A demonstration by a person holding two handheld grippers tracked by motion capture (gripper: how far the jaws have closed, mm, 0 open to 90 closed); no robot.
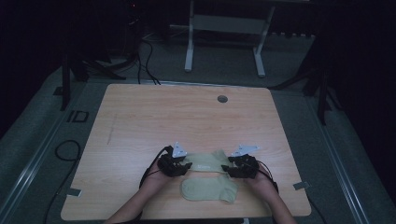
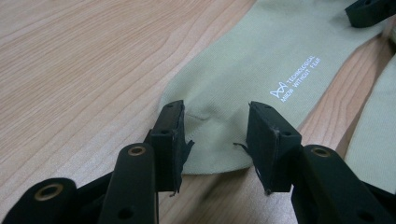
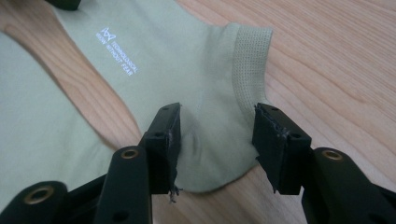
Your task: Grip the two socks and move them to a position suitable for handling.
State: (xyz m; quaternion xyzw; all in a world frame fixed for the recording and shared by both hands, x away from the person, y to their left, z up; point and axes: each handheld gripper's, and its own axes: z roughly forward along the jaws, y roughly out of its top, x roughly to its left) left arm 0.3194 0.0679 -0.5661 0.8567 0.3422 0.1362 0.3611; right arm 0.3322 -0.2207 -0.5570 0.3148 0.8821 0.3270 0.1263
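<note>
Two pale green socks lie flat on the wooden table (image 1: 140,121). The far sock (image 1: 208,162) carries small white lettering (image 2: 295,80) and stretches between both grippers. My left gripper (image 1: 181,166) stands open over its toe end (image 2: 215,140), jaws on either side of the cloth. My right gripper (image 1: 232,169) is open too, straddling the heel beside the ribbed cuff (image 3: 250,65). The near sock (image 1: 208,189) rests just in front, between the person's hands, and appears at the edge of both gripper views (image 2: 373,140) (image 3: 32,116).
A round grommet hole (image 1: 222,99) sits near the table's far edge. Beyond the table stands a white desk frame (image 1: 224,42), with cables (image 1: 144,60) on the grey floor. A cable loop (image 1: 67,150) lies left of the table.
</note>
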